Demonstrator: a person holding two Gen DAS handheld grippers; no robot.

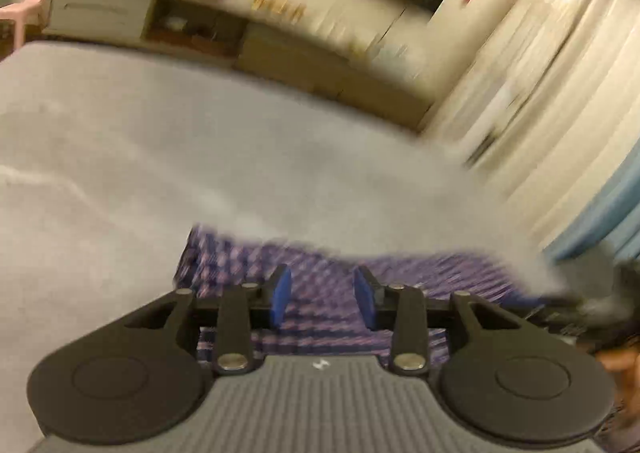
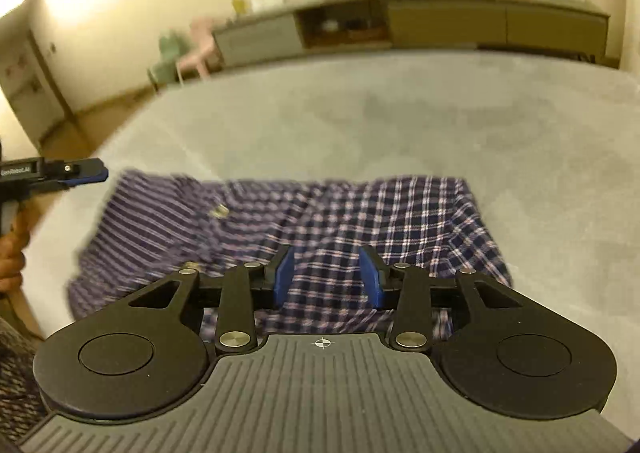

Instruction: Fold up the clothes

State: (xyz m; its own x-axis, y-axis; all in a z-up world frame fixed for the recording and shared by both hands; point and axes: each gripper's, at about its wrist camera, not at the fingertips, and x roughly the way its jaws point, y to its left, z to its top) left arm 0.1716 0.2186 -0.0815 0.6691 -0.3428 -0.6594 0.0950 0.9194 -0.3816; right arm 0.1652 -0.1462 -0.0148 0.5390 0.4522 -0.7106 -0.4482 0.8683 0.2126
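Observation:
A blue-and-purple plaid garment (image 2: 352,221) lies spread and rumpled on the grey bed (image 2: 400,121). My right gripper (image 2: 328,273) is open and empty, held just above the garment's near edge. My left gripper (image 1: 324,295) is open and empty above the garment (image 1: 400,273), which looks blurred in the left wrist view. The left gripper also shows in the right wrist view (image 2: 86,173) at the far left, beyond the garment's left corner, held by a hand.
A long low cabinet (image 2: 440,21) with jars and bottles on top runs along the far wall. A pink chair (image 2: 198,49) and a green one stand left of it. White curtains (image 1: 540,93) hang on the right in the left wrist view.

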